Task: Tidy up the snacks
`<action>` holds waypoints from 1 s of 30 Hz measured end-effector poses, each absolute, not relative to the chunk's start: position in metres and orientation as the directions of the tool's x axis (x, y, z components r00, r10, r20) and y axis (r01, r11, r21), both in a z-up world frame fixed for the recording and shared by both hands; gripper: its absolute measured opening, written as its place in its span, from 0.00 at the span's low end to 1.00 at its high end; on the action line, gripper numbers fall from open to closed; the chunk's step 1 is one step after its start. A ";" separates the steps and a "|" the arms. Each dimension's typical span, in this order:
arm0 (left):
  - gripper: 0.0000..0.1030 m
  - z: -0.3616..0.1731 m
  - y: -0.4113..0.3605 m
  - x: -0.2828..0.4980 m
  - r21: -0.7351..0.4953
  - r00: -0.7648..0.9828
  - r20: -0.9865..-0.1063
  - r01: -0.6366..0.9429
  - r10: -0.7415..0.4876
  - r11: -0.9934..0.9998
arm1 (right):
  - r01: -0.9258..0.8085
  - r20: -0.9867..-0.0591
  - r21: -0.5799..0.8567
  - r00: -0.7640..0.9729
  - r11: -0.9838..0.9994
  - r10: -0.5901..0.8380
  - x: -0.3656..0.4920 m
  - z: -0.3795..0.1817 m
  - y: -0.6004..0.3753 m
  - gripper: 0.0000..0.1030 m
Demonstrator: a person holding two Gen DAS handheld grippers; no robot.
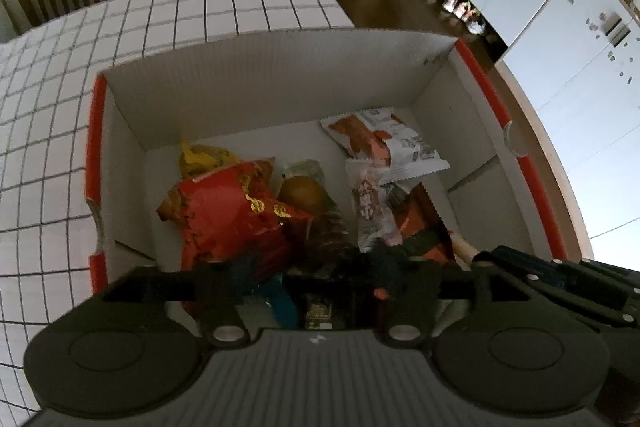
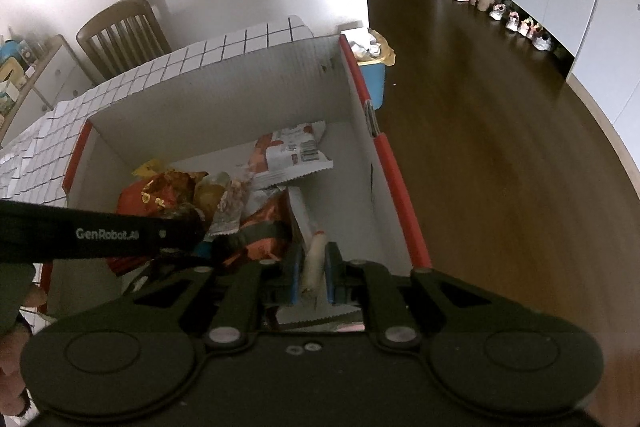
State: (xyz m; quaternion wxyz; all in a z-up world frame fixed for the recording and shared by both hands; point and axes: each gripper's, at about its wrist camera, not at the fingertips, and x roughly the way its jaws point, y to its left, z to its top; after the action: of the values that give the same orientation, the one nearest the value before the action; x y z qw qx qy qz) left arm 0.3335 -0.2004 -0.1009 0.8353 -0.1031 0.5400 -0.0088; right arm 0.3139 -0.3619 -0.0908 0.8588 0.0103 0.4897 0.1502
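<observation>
A: Which step is this?

B: Dropping snacks into the cardboard box (image 2: 224,95) on the tiled worktop (image 1: 60,75). The right tongs (image 2: 314,267) are narrowed onto a pale sausage stick (image 2: 314,259), held over the box's near right corner.

A: And the left tongs (image 1: 316,267)?

B: Low over the pile, dark and cluttered; I can't tell whether they're gripping anything. Just ahead of them lie a red-and-gold packet (image 1: 232,211), and beyond that a white-and-orange wrapper (image 1: 380,139).

A: Next move?

B: Probably opening the right tongs so the stick falls beside the other packets, clear of the left tool.

A: Any writing?

B: Only "GenRobot.AI" on the left tool's arm (image 2: 108,234). Packet print is unreadable.
</observation>
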 end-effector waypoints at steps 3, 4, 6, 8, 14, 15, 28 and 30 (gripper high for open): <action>0.66 -0.096 -0.200 0.330 -0.188 0.428 -0.895 -0.096 -0.130 0.978 | -0.255 -0.834 0.173 0.476 0.952 0.279 0.311 -0.088 -0.362 0.12; 0.66 -0.095 -0.200 0.328 -0.187 0.431 -0.893 -0.096 -0.129 0.978 | -0.258 -0.834 0.174 0.475 0.950 0.281 0.310 -0.087 -0.362 0.12; 0.66 -0.092 -0.200 0.324 -0.186 0.437 -0.891 -0.097 -0.126 0.978 | -0.263 -0.829 0.179 0.478 0.948 0.289 0.308 -0.084 -0.363 0.16; 0.66 -0.089 -0.199 0.320 -0.180 0.440 -0.890 -0.097 -0.120 0.979 | -0.267 -0.825 0.187 0.480 0.945 0.298 0.306 -0.081 -0.363 0.18; 0.66 -0.073 -0.196 0.301 -0.172 0.478 -0.871 -0.087 -0.111 0.981 | -0.273 -0.811 0.202 0.491 0.940 0.317 0.296 -0.071 -0.366 0.26; 0.66 -0.070 -0.194 0.297 -0.180 0.484 -0.867 -0.084 -0.118 0.980 | -0.273 -0.806 0.203 0.498 0.940 0.319 0.294 -0.068 -0.366 0.28; 0.66 -0.033 -0.174 0.239 -0.173 0.577 -0.807 -0.027 -0.126 0.985 | -0.311 -0.727 0.202 0.588 0.929 0.355 0.252 -0.032 -0.355 0.48; 0.67 -0.029 -0.169 0.230 -0.178 0.590 -0.797 -0.025 -0.129 0.984 | -0.312 -0.717 0.207 0.596 0.927 0.361 0.245 -0.029 -0.353 0.50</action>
State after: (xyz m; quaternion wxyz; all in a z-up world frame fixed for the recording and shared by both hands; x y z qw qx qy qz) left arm 0.2301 -0.1692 -0.0285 0.8876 -0.0857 0.4516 -0.0292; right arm 0.2452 -0.3532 -0.0295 0.8928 0.0299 0.4079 0.1886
